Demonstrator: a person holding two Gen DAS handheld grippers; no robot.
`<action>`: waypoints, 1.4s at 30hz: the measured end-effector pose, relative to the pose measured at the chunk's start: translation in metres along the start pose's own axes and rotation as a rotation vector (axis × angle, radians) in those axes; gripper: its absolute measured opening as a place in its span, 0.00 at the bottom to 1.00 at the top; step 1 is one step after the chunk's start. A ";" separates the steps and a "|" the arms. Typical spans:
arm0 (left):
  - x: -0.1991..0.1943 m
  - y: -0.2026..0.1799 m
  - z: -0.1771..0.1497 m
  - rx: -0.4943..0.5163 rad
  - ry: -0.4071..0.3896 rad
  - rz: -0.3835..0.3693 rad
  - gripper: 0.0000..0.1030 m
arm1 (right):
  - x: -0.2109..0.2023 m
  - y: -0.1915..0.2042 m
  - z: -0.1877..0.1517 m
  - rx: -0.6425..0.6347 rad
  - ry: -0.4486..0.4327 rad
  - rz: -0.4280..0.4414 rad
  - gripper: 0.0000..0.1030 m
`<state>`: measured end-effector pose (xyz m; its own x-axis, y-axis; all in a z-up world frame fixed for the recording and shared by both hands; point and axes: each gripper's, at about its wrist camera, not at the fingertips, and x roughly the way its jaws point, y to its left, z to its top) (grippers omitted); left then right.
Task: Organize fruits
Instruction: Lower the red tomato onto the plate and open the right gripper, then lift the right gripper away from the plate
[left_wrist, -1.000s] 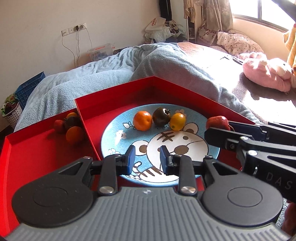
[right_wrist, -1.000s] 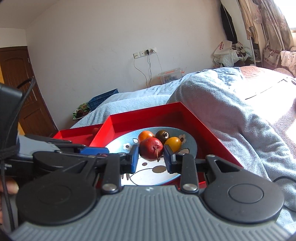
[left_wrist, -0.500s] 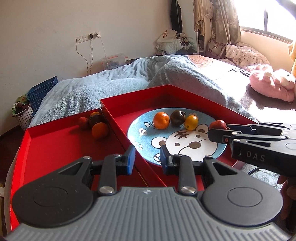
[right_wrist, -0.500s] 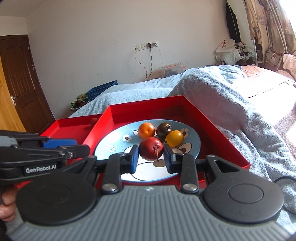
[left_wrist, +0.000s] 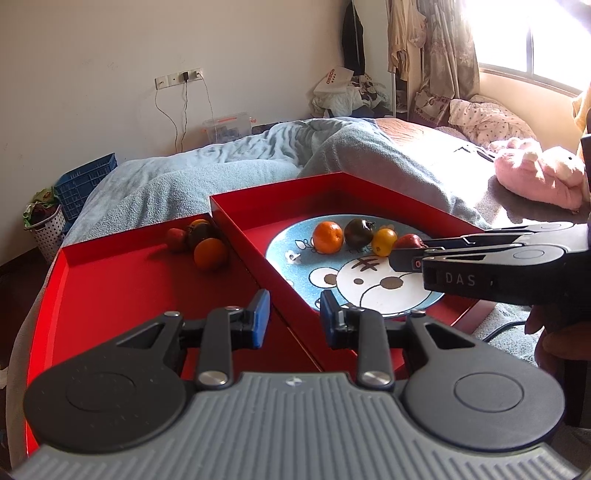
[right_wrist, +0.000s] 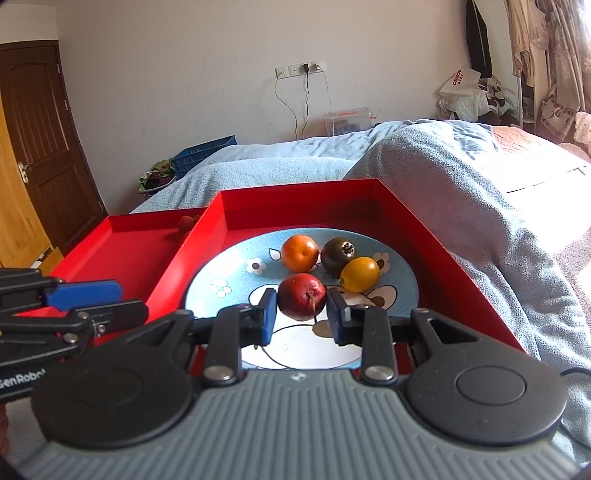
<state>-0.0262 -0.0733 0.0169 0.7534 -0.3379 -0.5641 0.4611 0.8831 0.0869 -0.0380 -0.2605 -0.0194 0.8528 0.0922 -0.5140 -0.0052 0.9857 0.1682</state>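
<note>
Red apple (right_wrist: 302, 300) is clamped between the right gripper (right_wrist: 301, 317) pads, just above the blue bear plate (right_wrist: 229, 266) in the right red tray (right_wrist: 369, 192). Orange, dark and yellow fruits are seen just beyond it. Left gripper (left_wrist: 291, 318) is spread, nothing held, over the divider; three fruits (left_wrist: 195, 242) lie far in the left red tray (left_wrist: 110, 280).

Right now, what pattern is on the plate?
Blue plate with a cartoon bear and flowers; clearest from the left wrist.

Right tongs (right_wrist: 301, 314) grip red fruit (right_wrist: 301, 301) over blue plate (right_wrist: 207, 291).
</note>
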 end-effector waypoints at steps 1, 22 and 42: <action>0.000 0.002 0.000 -0.008 -0.003 -0.006 0.35 | 0.002 0.000 0.000 -0.003 0.012 0.000 0.32; 0.012 0.042 -0.024 -0.114 -0.003 0.041 0.37 | 0.020 0.003 0.011 -0.025 0.075 -0.016 0.32; 0.025 0.078 -0.041 -0.248 -0.006 0.048 0.38 | 0.042 0.135 0.085 -0.601 0.138 0.203 0.51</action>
<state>0.0092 0.0000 -0.0240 0.7751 -0.2948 -0.5589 0.2963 0.9508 -0.0907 0.0416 -0.1353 0.0527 0.7295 0.2626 -0.6316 -0.4847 0.8499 -0.2065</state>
